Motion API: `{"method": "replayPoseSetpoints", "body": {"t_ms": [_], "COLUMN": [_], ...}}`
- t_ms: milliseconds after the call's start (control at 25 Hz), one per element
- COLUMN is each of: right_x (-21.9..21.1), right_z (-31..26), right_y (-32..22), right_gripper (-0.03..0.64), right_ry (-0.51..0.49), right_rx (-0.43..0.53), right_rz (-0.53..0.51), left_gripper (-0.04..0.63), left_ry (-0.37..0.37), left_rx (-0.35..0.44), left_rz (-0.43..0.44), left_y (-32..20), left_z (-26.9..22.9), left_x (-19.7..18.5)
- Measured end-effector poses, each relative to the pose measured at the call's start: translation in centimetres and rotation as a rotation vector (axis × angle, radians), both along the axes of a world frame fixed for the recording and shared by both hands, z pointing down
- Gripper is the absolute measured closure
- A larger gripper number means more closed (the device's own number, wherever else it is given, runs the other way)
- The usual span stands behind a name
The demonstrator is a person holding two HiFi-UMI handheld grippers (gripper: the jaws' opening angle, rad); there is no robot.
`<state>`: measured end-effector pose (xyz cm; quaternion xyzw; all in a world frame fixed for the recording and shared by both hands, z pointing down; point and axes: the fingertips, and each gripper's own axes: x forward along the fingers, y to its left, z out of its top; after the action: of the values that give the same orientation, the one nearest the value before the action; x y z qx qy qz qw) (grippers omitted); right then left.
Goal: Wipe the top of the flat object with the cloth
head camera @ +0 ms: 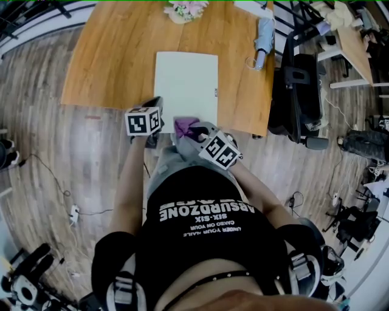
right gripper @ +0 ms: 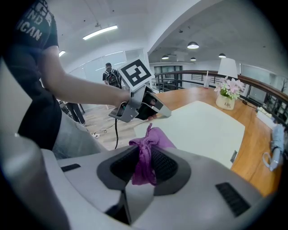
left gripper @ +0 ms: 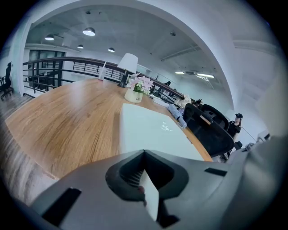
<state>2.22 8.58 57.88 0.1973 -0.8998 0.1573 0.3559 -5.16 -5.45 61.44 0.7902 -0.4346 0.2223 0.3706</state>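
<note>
The flat white object (head camera: 186, 88) lies on the wooden table (head camera: 109, 61), its near edge by the table's front edge. My left gripper (head camera: 154, 106) sits at the object's near left corner; in the left gripper view a thin white edge is pinched between the jaws of the left gripper (left gripper: 145, 179). My right gripper (head camera: 193, 131) is shut on a bunched purple cloth (head camera: 184, 127), which hangs just over the object's near edge. In the right gripper view the cloth (right gripper: 146, 152) sticks out of the right gripper (right gripper: 146, 165), with the flat object (right gripper: 202, 126) beyond it.
A pot of pink flowers (head camera: 185, 9) stands at the table's far edge and a folded umbrella (head camera: 263, 36) lies at the far right. A black office chair (head camera: 298, 85) stands right of the table. A white lamp (left gripper: 128, 65) stands behind the flowers.
</note>
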Motion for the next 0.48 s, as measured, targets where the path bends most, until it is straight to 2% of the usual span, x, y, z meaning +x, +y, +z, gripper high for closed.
{"method": "replayPoseSetpoints", "body": {"t_ms": [200,360,480], "right_x": [-0.3,-0.8,-1.7], "right_z": [-0.3,-0.5,-0.5], "right_y": [0.0,-0.1,-0.2], "right_gripper": [0.512,0.512,0.512], "right_ry": [0.011,0.007,0.003], "right_rx": [0.031,0.038,0.043], "right_rz": [-0.010,-0.023,-0.045], "left_gripper": [0.581,0.581,0.581], "left_ry": [-0.021,0.010,0.017], "left_rx": [0.004,-0.021,-0.047], "left_rz": [-0.058,-0.131,-0.151], "left_y": [1.9,4.3,6.2], "left_z": [0.0,-0.1,0.2], "left_x": [-2.1,-4.6,-5.9]}}
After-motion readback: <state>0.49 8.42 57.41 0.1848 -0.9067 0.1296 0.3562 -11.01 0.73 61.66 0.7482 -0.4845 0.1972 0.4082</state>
